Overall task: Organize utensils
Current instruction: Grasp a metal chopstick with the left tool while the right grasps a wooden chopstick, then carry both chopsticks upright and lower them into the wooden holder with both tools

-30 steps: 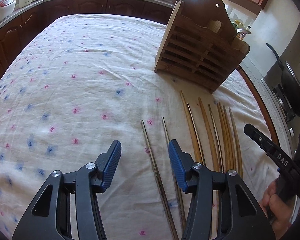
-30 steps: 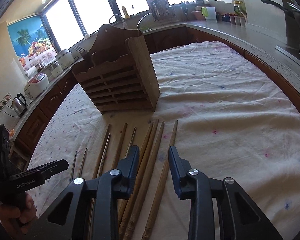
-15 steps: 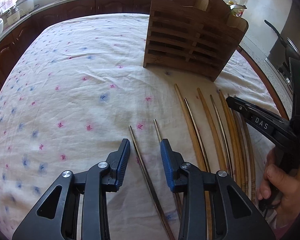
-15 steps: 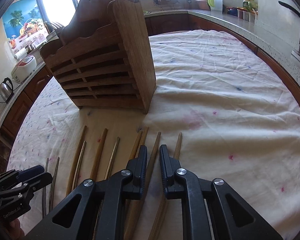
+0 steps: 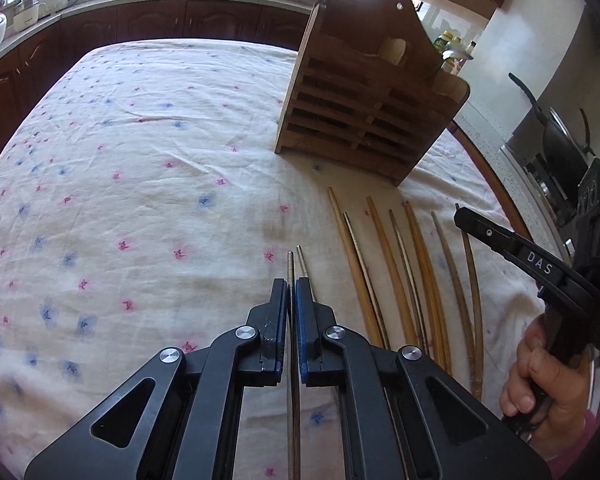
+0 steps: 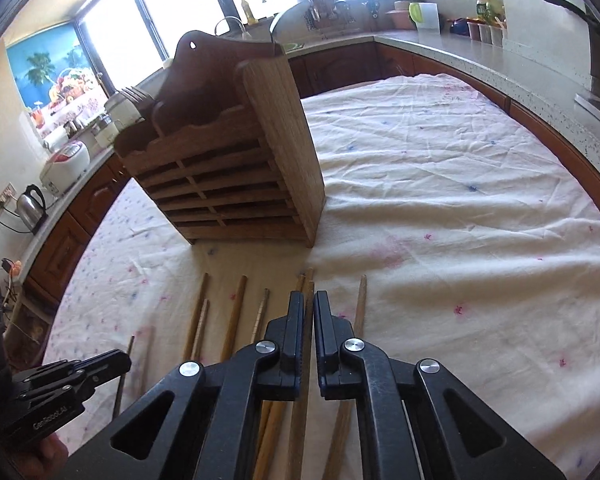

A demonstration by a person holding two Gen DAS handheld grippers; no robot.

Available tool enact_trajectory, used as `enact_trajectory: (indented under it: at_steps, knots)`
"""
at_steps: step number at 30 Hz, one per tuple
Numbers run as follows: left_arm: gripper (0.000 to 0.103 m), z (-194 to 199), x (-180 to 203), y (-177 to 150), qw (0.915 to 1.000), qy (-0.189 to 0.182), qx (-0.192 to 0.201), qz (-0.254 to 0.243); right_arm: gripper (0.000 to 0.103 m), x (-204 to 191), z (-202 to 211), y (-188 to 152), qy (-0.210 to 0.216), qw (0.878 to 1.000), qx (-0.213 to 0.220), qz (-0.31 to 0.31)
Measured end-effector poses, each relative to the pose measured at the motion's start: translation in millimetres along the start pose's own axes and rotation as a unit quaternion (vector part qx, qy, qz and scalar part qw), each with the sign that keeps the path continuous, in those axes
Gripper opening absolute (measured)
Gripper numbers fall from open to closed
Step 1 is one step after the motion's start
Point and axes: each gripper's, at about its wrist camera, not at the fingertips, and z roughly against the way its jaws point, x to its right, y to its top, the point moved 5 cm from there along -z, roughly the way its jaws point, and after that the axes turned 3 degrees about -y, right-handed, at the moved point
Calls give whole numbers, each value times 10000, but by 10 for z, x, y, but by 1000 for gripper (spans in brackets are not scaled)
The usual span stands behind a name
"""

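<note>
The left gripper [image 5: 291,286] was clamped on a thin metal chopstick [image 5: 290,264] and the right gripper [image 6: 309,300] on a wooden chopstick [image 6: 309,286], both still low over the tablecloth [image 5: 140,160]. Each was best lifted level, then tipped end-first into the wooden holder [image 6: 236,168] just beyond the row. Readable writing: "DAS" and "GenRobot.AI" on the grippers.

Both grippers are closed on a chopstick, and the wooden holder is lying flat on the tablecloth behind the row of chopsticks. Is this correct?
Not quite. The wooden holder is not lying flat: it stands upright on the tablecloth, as the right wrist view shows. The rest holds: the left gripper is closed on a metal chopstick and the right gripper on a wooden chopstick.
</note>
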Motion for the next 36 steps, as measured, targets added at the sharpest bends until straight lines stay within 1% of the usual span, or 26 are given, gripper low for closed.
enact_trajectory:
  at_steps: [8,14,20,23,27,36]
  knots:
    - [4,552,56,89,9980,-364,509,90,5,-175,622,94,349,9981,516,43]
    - [4,982,111,225,9932,-688,939,90,5,-286,1018,138,527,9949,851,119]
    - [4,1296,187,337,9883,-841,1274,-36,5,-351,1357,255,637,9904,1215,178]
    - [4,1393,230,381,9863,-838,1418,-88,5,-363,1487,330,611,9879,1412,208]
    - [4,1480,246,436,9842,-842,1555,-121,5,-366,1572,405,622,9857,1548,223]
    - [4,1522,225,551,9819,-785,1721,-130,5,-376,1613,516,645,9830,1704,238]
